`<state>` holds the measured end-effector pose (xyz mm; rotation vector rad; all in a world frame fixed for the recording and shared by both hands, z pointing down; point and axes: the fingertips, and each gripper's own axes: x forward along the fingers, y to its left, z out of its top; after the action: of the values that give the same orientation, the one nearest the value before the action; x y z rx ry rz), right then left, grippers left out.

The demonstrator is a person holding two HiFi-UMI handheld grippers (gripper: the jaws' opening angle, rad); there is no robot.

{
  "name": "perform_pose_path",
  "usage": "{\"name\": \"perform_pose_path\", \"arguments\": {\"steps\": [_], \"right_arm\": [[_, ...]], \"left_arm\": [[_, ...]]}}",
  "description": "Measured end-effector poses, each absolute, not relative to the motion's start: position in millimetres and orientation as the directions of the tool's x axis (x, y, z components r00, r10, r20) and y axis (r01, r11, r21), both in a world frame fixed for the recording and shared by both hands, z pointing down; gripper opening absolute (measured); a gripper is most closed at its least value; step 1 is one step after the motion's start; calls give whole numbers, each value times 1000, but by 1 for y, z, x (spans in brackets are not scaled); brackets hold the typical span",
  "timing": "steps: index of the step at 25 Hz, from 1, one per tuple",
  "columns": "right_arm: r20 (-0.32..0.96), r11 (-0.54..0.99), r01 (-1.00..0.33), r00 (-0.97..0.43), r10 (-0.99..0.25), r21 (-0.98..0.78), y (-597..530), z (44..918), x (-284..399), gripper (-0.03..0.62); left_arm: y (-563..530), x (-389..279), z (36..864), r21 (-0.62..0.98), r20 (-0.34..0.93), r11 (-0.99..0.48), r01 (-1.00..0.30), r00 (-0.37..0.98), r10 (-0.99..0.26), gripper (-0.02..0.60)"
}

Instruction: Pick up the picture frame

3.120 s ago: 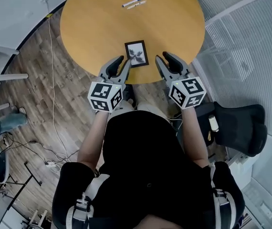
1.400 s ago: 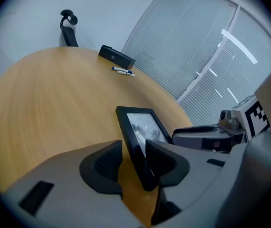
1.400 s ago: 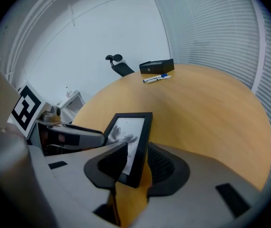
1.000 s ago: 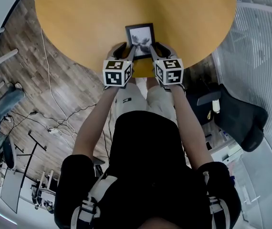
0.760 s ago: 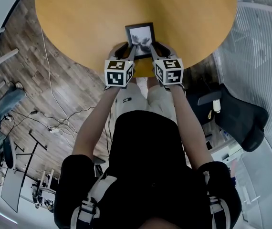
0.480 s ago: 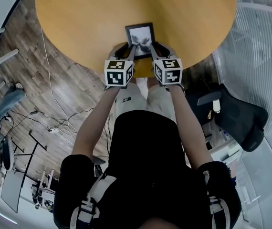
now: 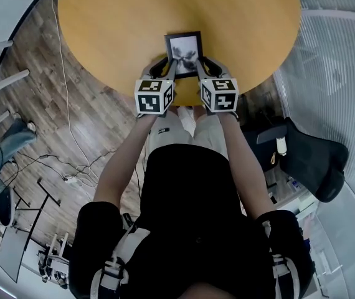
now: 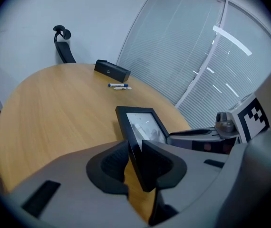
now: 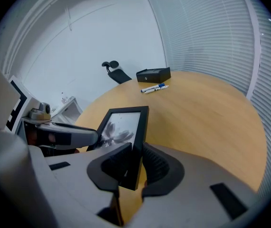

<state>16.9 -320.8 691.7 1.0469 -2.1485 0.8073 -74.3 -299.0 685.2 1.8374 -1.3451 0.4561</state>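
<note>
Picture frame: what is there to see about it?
The picture frame is small, rectangular and black-bordered, and holds a grey flower-like print. It tilts over the round wooden table, near end raised. The left gripper and right gripper pinch its side edges; their jaws have just been closing on it.

Jaws cover near corners of the picture frame (image 7: 184, 47).

light: bright, even; daylight through blinds (image 8: 183, 56), far right | shadows: soft, faint on table (image 7: 121, 30) | glare: pale sheen on picture frame (image 8: 142, 125) glass | edges: fisheye bend, black vignette in gripper views
</note>
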Motion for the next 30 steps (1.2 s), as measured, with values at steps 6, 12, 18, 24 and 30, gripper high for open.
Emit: {"name": "perform_pose_path", "arguments": {"steps": [6,12,18,24,30], "right_arm": [[676,519,-823,-519,-524,-230,-329,638,3,87],[573,555,-805,-561,-598,-208,-346,570,-14,87],[470,585,-782,-609,-639,-216,-351,505,-19,89],[357,605,-779,-620,-699,-168,-363,437,-29,89],[266,640,-757,-649,-713,-132,-367,372,-35,91]], "left_arm": [[-307,-88,629,346,629,-150,-926,347,-696,97],[-323,-105,562,290,540,-201,-936,334,-773,97],[-326,-109,494,223,445,-248,-943,325,-834,97],[-337,-119,426,170,335,-281,-945,324,-885,97],[-339,-126,365,157,235,-298,-942,329,-915,97]]}}
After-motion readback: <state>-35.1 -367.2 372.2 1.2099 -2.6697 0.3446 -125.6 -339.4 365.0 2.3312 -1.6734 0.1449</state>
